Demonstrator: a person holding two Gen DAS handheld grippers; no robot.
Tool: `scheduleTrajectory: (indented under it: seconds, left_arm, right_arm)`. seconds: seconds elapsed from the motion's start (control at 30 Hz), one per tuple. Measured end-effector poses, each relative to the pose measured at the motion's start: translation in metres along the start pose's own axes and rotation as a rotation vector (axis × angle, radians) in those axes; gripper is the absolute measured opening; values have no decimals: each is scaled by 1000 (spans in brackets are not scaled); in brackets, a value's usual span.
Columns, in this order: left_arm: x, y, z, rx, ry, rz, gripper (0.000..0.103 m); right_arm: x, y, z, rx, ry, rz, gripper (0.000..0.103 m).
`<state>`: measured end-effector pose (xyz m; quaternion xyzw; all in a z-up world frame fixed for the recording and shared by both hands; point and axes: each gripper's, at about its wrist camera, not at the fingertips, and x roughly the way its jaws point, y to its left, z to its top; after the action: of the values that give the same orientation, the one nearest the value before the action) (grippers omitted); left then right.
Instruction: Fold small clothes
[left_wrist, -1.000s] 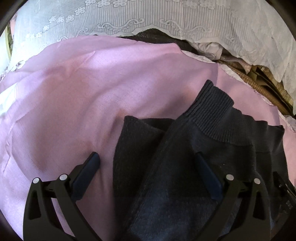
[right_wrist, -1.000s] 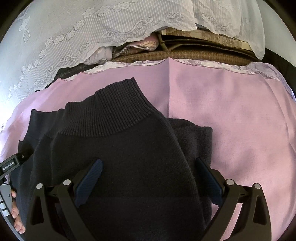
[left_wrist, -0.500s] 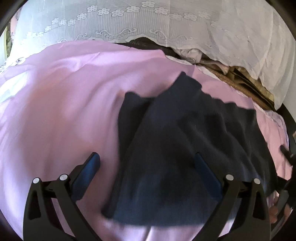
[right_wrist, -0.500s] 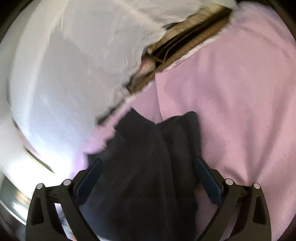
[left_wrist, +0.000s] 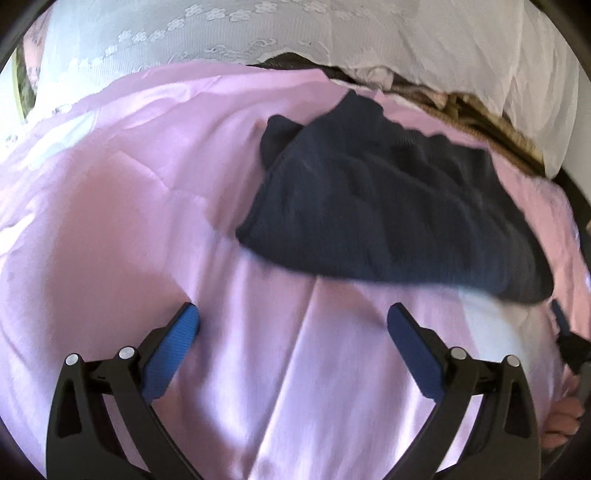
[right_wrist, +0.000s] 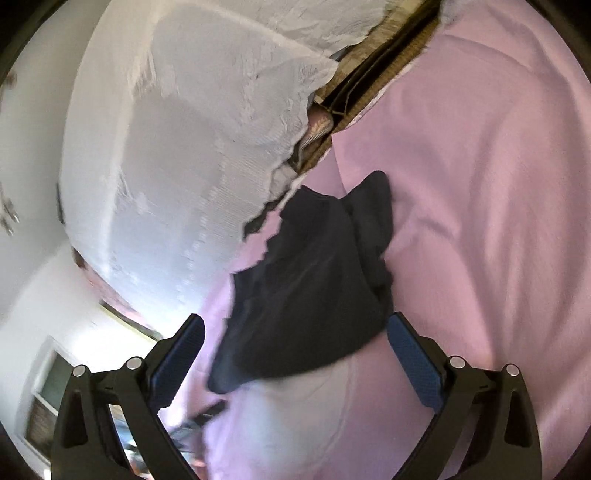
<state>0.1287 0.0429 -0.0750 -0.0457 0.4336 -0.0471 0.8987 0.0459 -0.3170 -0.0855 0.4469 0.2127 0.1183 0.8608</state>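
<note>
While both claws stand spread wide and hold nothing, the left claw (left_wrist: 293, 321) hangs over bare pink sheet (left_wrist: 122, 229), and the right claw (right_wrist: 295, 330) has the near hem of the dark knit sweater (right_wrist: 314, 295) between its open fingers without pinching it. From the left wrist the sweater (left_wrist: 388, 206) lies bunched at about one o'clock, well clear of that claw, resting on the sheet. It looks soft, limp and thick, light enough to lift by one edge, likely to sag and slide on the smooth sheet; I would take it at the ribbed hem or a sleeve end. Only the left view shows a hand (left_wrist: 561, 417) at four o'clock; only the right shows the lace curtain (right_wrist: 192, 147) filling ten o'clock.
</note>
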Motion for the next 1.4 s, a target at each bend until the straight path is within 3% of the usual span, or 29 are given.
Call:
scheduleTrajectory:
  seconds: [0.17,0.27,0.33,0.43,0.57,0.67,0.87,0.9,0.93,0.97,1.03,1.07,1.1,1.23,1.3,1.4]
  left_arm:
    - [2,-8,-4,50,24,51,99]
    - [4,-7,-2,47,32,52,99]
    - [6,-8,-2,52,35,60,99]
    - [7,-10,-1,57,37,69,99]
    - [9,-12,0,55,39,68,99]
    - [10,-12,1,57,39,70,99]
    - [14,-14,4,57,43,76,99]
    - [14,-14,4,57,43,76,99]
    - [14,-15,4,57,43,76,99]
    - [13,-14,4,56,42,75,99]
    - [13,-14,3,54,42,72,99]
    - [13,-14,3,53,42,71,99]
    - [13,-13,2,53,41,71,99]
    - [10,-11,4,47,34,58,99]
    - [5,-11,6,45,17,45,99]
    - [-5,-15,12,31,-27,31,99]
  right_arm:
    - [-15,-16,-1,166,-49,123,100]
    - [-8,-20,6,231,-22,107,99]
    - [3,-16,12,238,35,38,99]
    - [23,-4,17,179,107,-100,99]
    - [57,5,23,54,119,-219,100]
    - [81,9,29,-17,112,-237,100]
    - [95,9,35,-81,98,-137,98]
    - [92,7,36,-67,91,-113,88]
    - [87,1,39,-30,81,-84,71]
    - [84,-6,41,10,79,-63,64]
    - [80,-25,43,108,77,-38,38]
    - [80,-31,42,136,86,-36,34]
    - [81,-34,42,146,97,-33,33]
    - [81,-21,40,78,116,16,65]
    - [85,-11,37,22,131,-21,65]
    - [89,-1,31,-55,139,-131,53]
